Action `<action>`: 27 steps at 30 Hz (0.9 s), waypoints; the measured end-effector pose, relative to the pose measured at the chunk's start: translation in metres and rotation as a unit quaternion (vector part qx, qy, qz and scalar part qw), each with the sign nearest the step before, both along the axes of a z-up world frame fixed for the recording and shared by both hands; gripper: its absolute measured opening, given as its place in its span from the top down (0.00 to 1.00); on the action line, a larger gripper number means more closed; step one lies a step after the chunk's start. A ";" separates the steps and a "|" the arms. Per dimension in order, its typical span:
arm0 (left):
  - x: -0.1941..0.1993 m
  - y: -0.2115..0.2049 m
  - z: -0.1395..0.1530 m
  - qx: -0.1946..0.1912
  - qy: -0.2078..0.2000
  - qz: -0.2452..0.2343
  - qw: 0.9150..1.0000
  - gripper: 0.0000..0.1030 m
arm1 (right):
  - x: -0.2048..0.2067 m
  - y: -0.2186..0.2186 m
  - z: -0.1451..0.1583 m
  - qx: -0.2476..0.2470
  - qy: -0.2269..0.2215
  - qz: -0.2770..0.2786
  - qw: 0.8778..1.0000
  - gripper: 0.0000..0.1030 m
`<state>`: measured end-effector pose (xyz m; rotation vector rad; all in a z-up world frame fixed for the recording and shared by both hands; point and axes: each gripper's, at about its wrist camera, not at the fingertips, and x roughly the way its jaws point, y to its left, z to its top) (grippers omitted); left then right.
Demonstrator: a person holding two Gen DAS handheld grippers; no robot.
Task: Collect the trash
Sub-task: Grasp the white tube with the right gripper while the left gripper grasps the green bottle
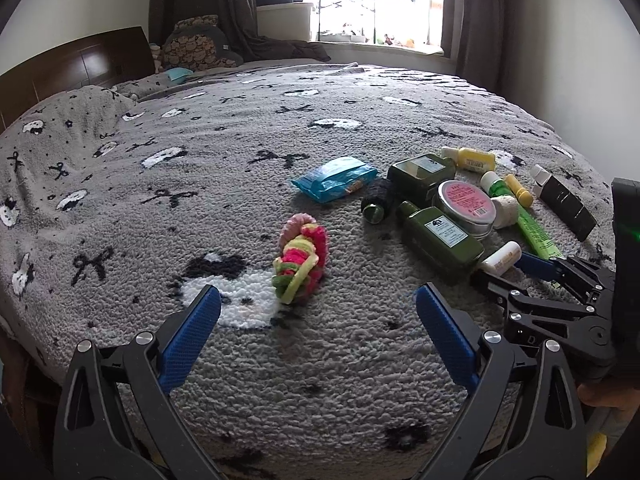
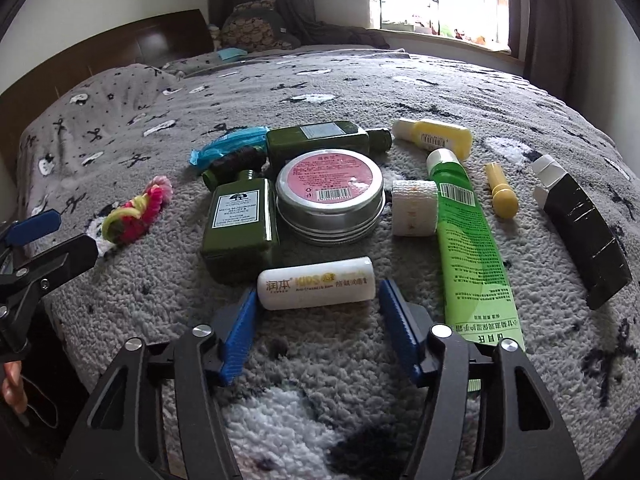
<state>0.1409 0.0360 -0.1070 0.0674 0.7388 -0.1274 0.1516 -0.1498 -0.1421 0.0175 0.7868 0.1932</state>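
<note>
Two grippers hover low over the grey fleece blanket point(image 1: 248, 152) on the bed, both with fingers spread and nothing between them. From the left wrist, the left gripper point(image 1: 318, 312) faces a bundle of pink, yellow and green hair ties point(image 1: 302, 260) lying just ahead of its blue pads, with a blue wrapper point(image 1: 336, 178) farther back. The right gripper point(image 2: 316, 308) shows its own target more clearly: a white lip balm tube point(image 2: 316, 282) lies crosswise right at its fingertips, not yet gripped. Only this view makes the labels readable on the green bottle point(image 2: 240, 220), the pink-lidded tin point(image 2: 330, 192) and the long green tube point(image 2: 468, 248). It also shows a small yellow stick point(image 2: 500, 190) and a black box point(image 2: 580, 232) lying apart to the right. From the left wrist these crowd together at the edge.
</note>
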 end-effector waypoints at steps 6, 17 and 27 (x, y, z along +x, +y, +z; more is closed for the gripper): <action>0.014 -0.023 -0.002 -0.020 0.007 -0.031 0.999 0.10 | -0.011 -0.019 0.013 -0.007 -0.021 -0.026 0.999 0.47; 0.048 -0.087 -0.024 -0.040 0.041 -0.066 0.996 0.11 | -0.020 -0.081 0.042 -0.017 -0.053 -0.107 0.993 0.47; 0.067 -0.098 -0.045 -0.006 0.049 -0.056 0.997 0.40 | -0.021 -0.099 0.036 0.006 -0.048 -0.122 0.991 0.47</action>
